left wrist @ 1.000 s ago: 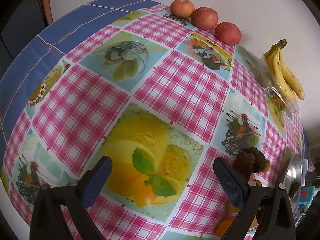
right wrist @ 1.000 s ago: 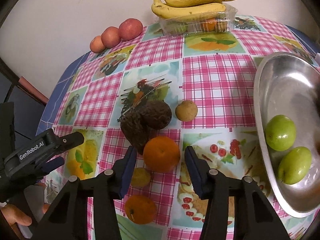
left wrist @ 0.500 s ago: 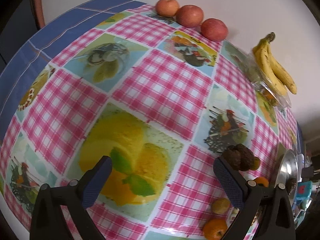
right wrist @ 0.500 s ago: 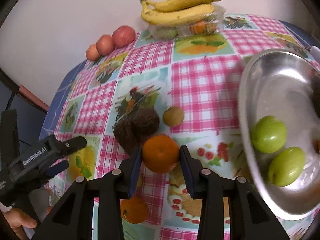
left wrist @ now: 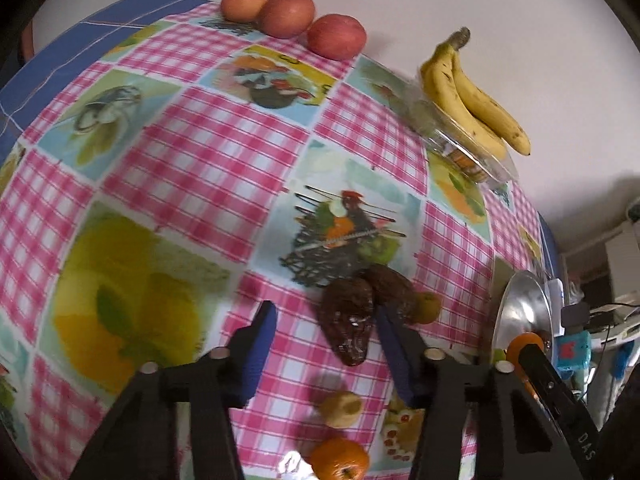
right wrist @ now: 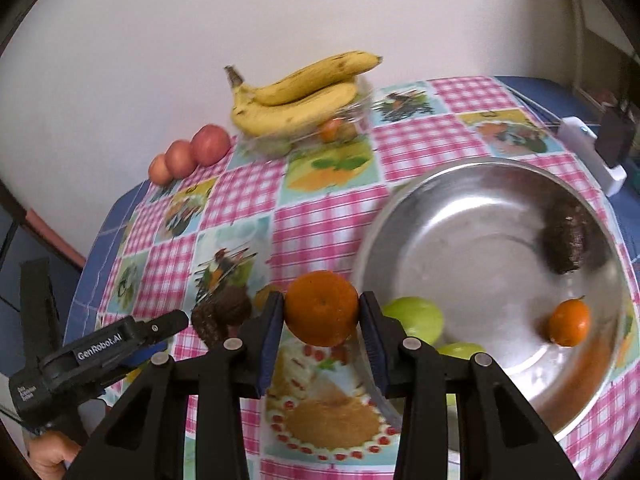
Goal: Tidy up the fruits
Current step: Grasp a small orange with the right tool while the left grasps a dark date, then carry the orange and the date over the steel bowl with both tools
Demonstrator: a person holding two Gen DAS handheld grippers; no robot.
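My right gripper (right wrist: 322, 322) is shut on an orange (right wrist: 322, 307) and holds it above the table beside the near-left rim of the steel bowl (right wrist: 472, 236). The bowl holds a dark brown fruit (right wrist: 566, 238), a small orange (right wrist: 569, 322) and two green fruits (right wrist: 416, 318). My left gripper (left wrist: 326, 340) is open, its fingers either side of a dark brown fruit (left wrist: 349, 322) on the table. A second brown fruit (left wrist: 390, 286), a small yellow-brown fruit (left wrist: 427, 307), a pale yellow fruit (left wrist: 341, 409) and another orange (left wrist: 340, 460) lie nearby.
Three red apples (left wrist: 286, 18) sit along the far edge by the wall. Bananas (right wrist: 300, 96) lie on a clear plastic box (right wrist: 320, 130) at the back. A white device (right wrist: 592, 152) stands at the far right. The checked tablecloth (left wrist: 200, 152) covers the table.
My right gripper closed on the orange, lifted it and carried it right to the bowl's rim. My left gripper moved right and closed in around the dark brown fruit.
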